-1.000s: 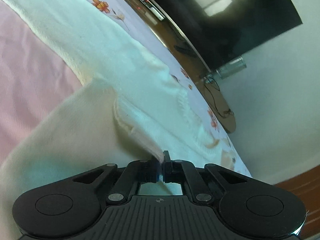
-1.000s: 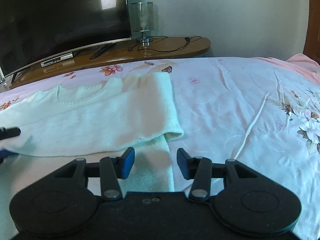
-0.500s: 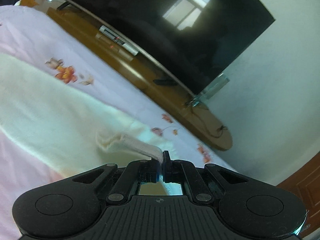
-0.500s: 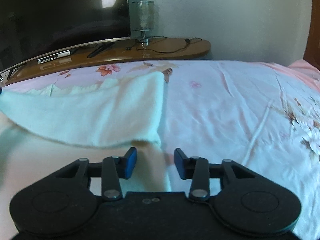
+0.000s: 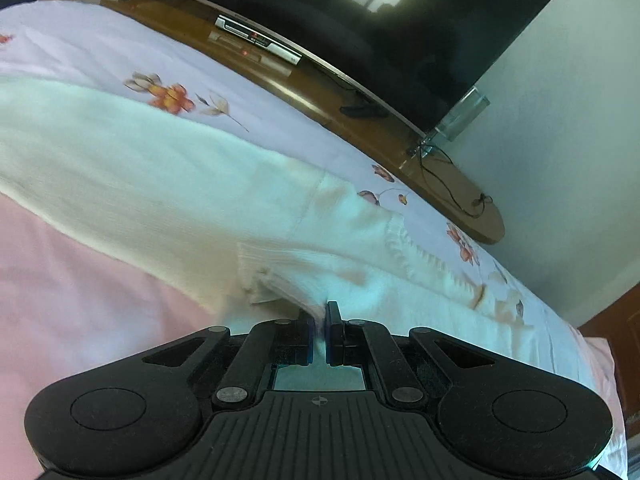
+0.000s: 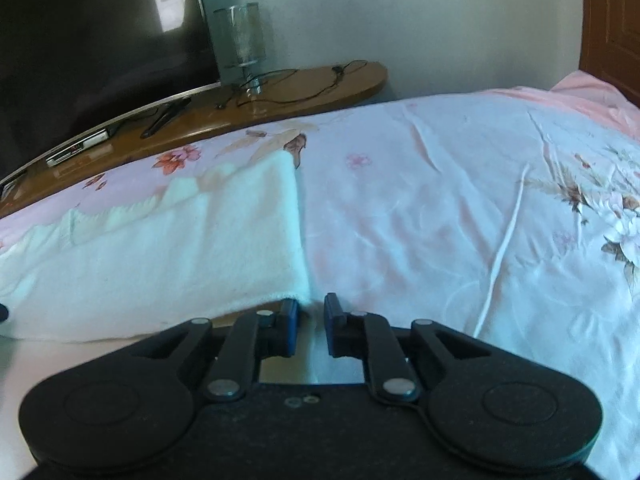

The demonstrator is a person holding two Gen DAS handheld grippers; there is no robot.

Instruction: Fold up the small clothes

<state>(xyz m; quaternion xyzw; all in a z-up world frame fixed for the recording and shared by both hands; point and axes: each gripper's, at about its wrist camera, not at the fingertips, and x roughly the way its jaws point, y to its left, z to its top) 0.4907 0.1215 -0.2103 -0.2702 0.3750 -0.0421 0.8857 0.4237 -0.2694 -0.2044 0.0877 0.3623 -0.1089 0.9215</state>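
The white sweater (image 5: 168, 184) lies on the flowery bed sheet (image 6: 460, 208), on the side near the TV (image 5: 360, 12). The left gripper (image 5: 318, 322) pinches a bit of the sweater's edge tight. The right gripper (image 6: 311, 312) has its jaws a little apart at the sweater's other corner, with cloth between them, not yet squeezed. This looks like the start of a fold. Next, the right gripper should close on its corner, so both can lift together.

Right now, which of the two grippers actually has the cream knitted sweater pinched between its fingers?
The left gripper: its fingers are closed on a fold of the cream knitted sweater. The right gripper has a visible gap between its fingers, which sit at the sweater's corner.
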